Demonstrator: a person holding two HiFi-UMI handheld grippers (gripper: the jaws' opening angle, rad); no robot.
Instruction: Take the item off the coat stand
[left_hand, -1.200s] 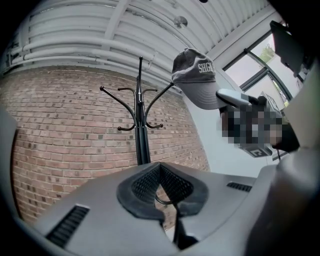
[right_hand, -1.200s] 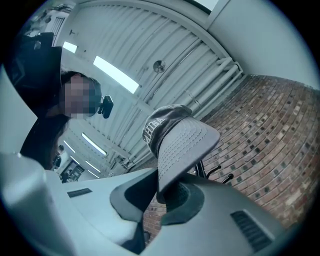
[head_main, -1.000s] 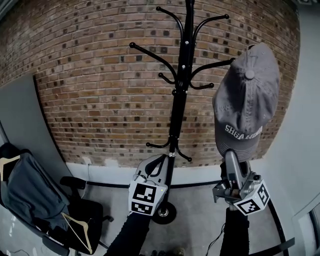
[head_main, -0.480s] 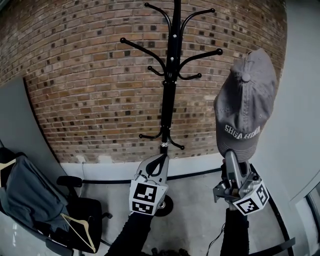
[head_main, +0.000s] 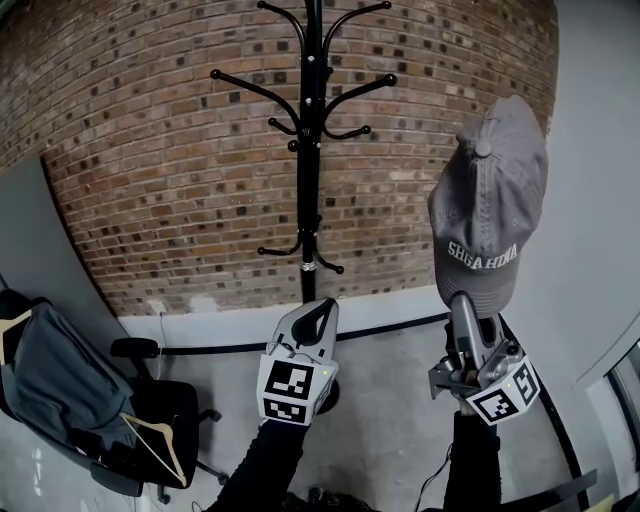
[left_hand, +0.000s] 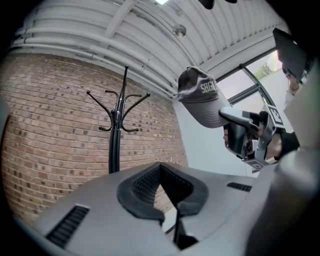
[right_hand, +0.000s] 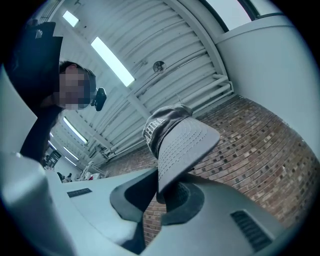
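At two o'clock in my head view: one grey baseball cap (head_main: 490, 200), brim down, long axis running six to twelve. Right gripper (head_main: 461, 303) fingers pinch the brim from below. Coat stand (head_main: 308, 160) at twelve, visible hooks bare, well apart from the cap. Left gripper (head_main: 322, 312): fingers pressed together, empty, nearer the stand. I judge the cap is off the stand.
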